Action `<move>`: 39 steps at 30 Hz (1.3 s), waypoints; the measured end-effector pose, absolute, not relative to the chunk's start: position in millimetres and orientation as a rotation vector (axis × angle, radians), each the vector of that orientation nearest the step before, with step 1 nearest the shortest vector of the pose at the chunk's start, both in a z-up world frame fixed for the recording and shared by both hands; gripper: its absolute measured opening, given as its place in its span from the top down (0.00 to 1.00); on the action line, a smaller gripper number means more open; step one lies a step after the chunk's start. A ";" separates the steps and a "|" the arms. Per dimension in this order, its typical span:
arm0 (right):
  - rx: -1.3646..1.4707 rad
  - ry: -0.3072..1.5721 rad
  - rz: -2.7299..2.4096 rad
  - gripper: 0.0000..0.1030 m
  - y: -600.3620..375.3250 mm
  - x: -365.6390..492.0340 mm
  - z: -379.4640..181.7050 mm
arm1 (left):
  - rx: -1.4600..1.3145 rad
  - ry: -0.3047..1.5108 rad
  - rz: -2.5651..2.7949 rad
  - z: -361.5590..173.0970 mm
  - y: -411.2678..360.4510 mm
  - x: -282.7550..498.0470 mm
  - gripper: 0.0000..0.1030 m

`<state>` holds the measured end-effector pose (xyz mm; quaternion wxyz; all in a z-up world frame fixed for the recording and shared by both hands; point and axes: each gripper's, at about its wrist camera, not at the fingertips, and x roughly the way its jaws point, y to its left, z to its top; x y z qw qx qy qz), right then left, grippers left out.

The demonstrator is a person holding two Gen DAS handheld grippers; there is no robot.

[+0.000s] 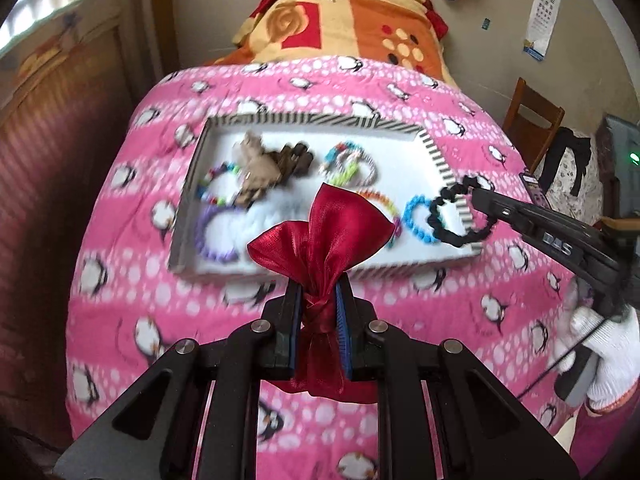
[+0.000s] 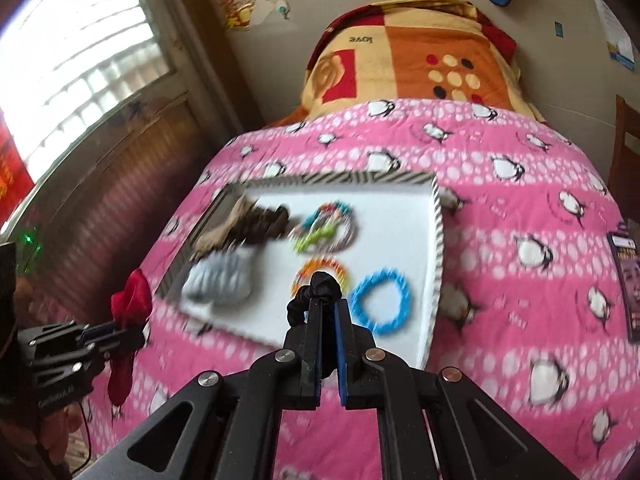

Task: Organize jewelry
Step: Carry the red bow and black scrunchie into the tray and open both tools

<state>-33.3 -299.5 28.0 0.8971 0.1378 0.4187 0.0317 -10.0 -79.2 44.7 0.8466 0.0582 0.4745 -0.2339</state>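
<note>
Red pouch (image 1: 320, 240) is sitting pinched at its neck in the left gripper (image 1: 319, 300), just before the tray (image 1: 436, 156). Right gripper (image 2: 329, 308) is clamping a black bracelet (image 1: 460, 212), hanging it over the tray's right edge beside a blue bracelet (image 2: 378, 300).

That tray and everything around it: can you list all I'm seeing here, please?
Tray: one, white with striped rim, on the bedspread.
Bead bracelets: several, many colours, in the tray; blue bracelet nearest the right rim.
Black bracelet: one, held over the tray's right edge.
Red pouch: one, satin, held by its tied neck.
Brown pouches: a few, tray's far left.
Bedspread: pink, penguins.
Blanket: orange, folded, beyond.
Left gripper: shut on pouch.
Right gripper: shut on black bracelet.
</note>
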 end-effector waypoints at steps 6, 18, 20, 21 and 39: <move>0.302 0.888 0.063 0.95 -319.7 15.7 15.0 | 0.134 1.008 -0.509 44.6 -109.4 20.9 0.86; 0.278 0.948 0.090 0.95 -338.7 84.4 -12.7 | 0.129 1.106 -0.471 9.1 -141.4 69.5 0.86; 0.280 0.958 0.097 0.95 -341.0 90.9 -17.4 | 0.130 1.109 -0.456 6.1 -141.1 73.5 0.86; 0.279 0.962 0.098 0.95 -341.1 92.7 -18.9 | 0.128 1.113 -0.449 4.5 -140.6 75.7 0.86; 0.217 1.045 0.000 0.90 -357.3 113.2 -46.7 | 0.152 1.189 -0.423 -28.7 -160.0 85.8 0.86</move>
